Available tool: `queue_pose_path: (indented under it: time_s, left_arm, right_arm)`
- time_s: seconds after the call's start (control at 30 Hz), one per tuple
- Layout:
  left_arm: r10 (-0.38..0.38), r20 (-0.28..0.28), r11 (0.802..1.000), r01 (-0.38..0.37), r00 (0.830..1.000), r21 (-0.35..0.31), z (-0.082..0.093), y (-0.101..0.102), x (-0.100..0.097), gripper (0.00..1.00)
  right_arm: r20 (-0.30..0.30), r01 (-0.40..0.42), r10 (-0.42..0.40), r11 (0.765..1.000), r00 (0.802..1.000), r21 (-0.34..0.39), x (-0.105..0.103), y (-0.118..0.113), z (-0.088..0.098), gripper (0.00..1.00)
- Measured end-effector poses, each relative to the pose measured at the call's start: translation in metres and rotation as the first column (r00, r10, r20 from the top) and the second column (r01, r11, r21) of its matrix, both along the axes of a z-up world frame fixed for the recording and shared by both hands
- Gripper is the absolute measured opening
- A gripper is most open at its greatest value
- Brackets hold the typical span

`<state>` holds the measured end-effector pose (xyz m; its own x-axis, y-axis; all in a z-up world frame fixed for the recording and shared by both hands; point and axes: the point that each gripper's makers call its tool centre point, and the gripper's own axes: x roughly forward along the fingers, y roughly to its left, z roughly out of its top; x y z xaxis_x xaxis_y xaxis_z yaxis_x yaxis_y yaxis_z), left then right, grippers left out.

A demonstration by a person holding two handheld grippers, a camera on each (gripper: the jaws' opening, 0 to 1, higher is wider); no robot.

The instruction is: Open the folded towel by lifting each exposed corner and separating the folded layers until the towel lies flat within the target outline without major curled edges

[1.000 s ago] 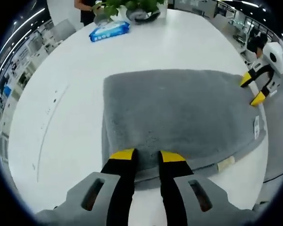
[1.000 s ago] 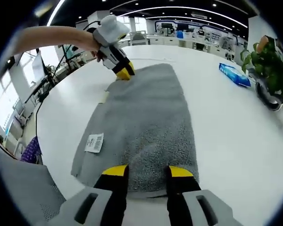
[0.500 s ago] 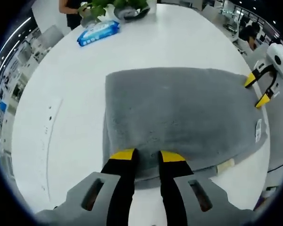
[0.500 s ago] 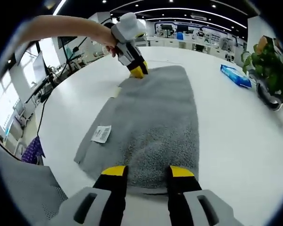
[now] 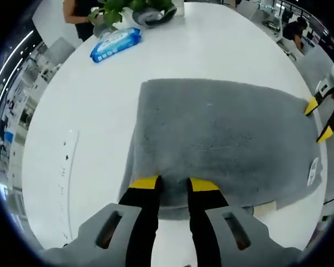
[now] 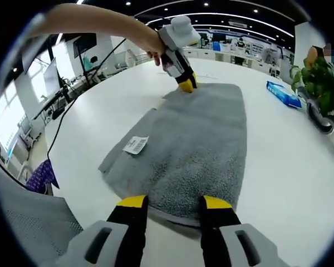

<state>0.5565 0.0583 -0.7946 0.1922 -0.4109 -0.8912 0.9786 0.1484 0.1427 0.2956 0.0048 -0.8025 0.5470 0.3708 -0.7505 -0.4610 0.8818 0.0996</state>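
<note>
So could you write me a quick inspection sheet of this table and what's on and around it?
Surface: white table, bare around the job.
Job's things: grey towel, folded, layers showing at its edges; white label on it.
Clutter: blue packet and a potted plant at the far end.
Grippers: left gripper at one short end of the towel, jaws slightly apart; right gripper at the opposite end, jaws open; whether either holds cloth cannot be told.
Cables: dark cable hanging off the table side.
Surroundings: open office with desks and ceiling lights; a person stands by the plant.
</note>
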Motion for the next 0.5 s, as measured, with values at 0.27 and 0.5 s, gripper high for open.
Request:
queue_pose_path:
  time_s: [0.27,0.5]
  left_arm:
    - [0.068,0.017,0.997,-0.067,0.998,-0.025,0.002,0.004,0.001,0.17]
    - [0.164,0.025,0.982,-0.161,0.986,-0.101,0.004,0.01,0.004,0.19]
  right_arm:
    - [0.014,-0.018,0.017,1.0,1.0,0.002,0.001,-0.003,0.001,0.35]
    - [0.024,-0.038,0.039,0.998,0.999,-0.045,0.004,-0.001,-0.001,0.39]
